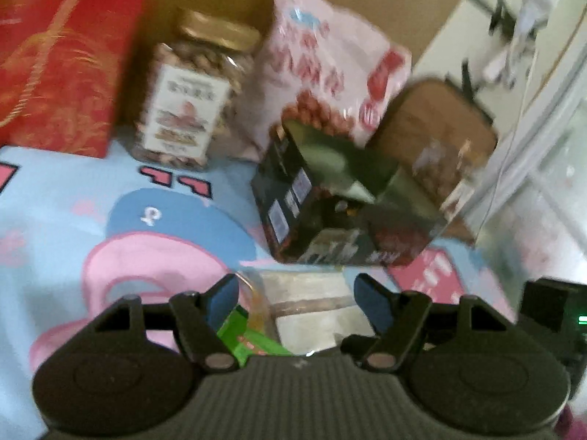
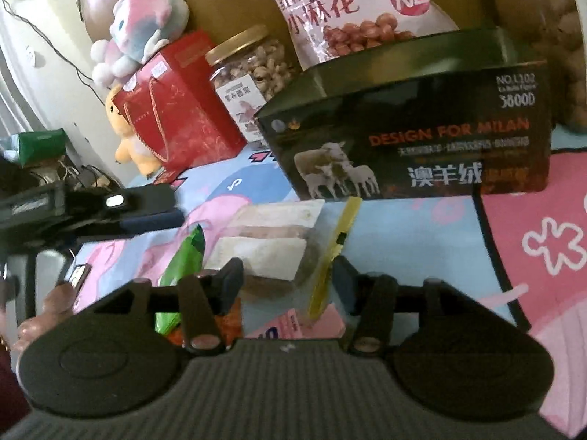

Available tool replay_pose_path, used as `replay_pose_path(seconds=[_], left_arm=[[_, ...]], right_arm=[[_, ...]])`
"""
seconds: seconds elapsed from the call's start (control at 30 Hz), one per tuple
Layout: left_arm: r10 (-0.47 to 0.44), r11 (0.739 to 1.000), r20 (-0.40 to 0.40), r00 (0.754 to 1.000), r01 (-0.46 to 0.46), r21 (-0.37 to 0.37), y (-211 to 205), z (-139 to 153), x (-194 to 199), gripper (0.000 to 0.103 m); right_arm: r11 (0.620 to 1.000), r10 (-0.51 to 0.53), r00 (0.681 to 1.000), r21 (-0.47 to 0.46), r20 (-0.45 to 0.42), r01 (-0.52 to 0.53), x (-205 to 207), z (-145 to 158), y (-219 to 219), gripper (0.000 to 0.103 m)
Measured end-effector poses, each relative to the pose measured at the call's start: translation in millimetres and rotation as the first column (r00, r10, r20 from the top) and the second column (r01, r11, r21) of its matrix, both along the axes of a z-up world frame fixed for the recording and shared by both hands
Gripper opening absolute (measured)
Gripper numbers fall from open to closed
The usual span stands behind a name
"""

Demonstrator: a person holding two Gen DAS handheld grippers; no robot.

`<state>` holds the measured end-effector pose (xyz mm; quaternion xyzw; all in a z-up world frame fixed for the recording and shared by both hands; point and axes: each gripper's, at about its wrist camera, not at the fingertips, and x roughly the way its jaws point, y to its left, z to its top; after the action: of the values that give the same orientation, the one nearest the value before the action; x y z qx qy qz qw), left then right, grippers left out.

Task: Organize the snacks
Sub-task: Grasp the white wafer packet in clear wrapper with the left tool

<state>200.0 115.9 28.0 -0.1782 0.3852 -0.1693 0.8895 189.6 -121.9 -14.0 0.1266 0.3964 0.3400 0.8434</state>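
Observation:
A black box printed "DESIGN FOR MILAN" stands on the cartoon-print cloth; it also shows in the left wrist view. Behind it lean a pink snack bag and a gold-lidded nut jar. A clear zip bag of white and brown bars lies in front with a green packet. My left gripper is open just above the zip bag. My right gripper is open around the bag's near end.
A red gift bag stands at the left, with plush toys behind it. A second clear jar stands right of the black box. Pink packets lie under my right gripper. The left gripper's body shows at left.

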Motion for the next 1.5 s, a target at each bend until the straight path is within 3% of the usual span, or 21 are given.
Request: replay_pose_path(seconds=[0.1,0.17,0.3,0.37,0.57,0.77,0.93,1.03,1.17,1.27,1.37,1.5], left_arm=[[-0.015,0.997,-0.072,0.997,0.021,0.073,-14,-11,13,0.071],[-0.039,0.997,-0.099,0.994,0.046,0.065,-22,-18,14,0.067],[-0.048,0.991,-0.044,0.998,0.053,0.12,-42,-21,2,0.068],[-0.051,0.989,-0.034,0.998,0.055,0.138,-50,-19,-2,0.068],[-0.083,0.992,0.018,0.996,0.081,0.092,-65,1,-14,0.068],[-0.15,0.988,0.073,0.986,0.151,-0.016,-78,32,-38,0.068],[-0.219,0.975,0.106,0.97,0.221,0.001,-100,37,-71,0.068],[-0.237,0.971,0.084,0.968,0.237,0.016,-113,29,-82,0.067],[-0.268,0.963,-0.001,0.964,0.268,0.017,-121,19,-86,0.074],[-0.293,0.956,0.022,0.956,0.293,0.016,-120,20,-97,0.074],[-0.29,0.957,0.045,0.956,0.29,0.019,-120,19,-100,0.074],[-0.269,0.963,0.015,0.963,0.268,0.033,-124,7,-94,0.074]], right_arm=[[0.999,0.028,0.999,-0.046,0.047,-0.026,-2,0,4,0.057],[0.993,0.065,0.993,-0.108,0.101,-0.054,-8,1,11,0.057],[0.97,0.125,0.972,-0.232,0.199,-0.077,-20,1,25,0.056],[0.96,0.136,0.964,-0.269,0.228,-0.072,-25,0,26,0.049],[0.967,0.087,0.951,-0.254,0.296,-0.009,-44,12,9,0.041],[0.969,0.032,0.896,-0.232,0.442,0.08,-84,45,-18,0.04],[0.97,0.025,0.888,-0.225,0.459,0.089,-115,57,-45,0.04],[0.967,0.021,0.889,-0.236,0.458,0.098,-131,54,-53,0.04],[0.967,0.021,0.931,-0.243,0.363,0.073,-139,48,-60,0.04],[0.984,0.012,0.957,-0.172,0.29,0.04,-140,51,-73,0.039],[0.988,0.0,0.952,-0.144,0.306,0.047,-146,51,-79,0.038],[0.98,-0.003,0.945,-0.185,0.327,0.067,-147,41,-70,0.039]])
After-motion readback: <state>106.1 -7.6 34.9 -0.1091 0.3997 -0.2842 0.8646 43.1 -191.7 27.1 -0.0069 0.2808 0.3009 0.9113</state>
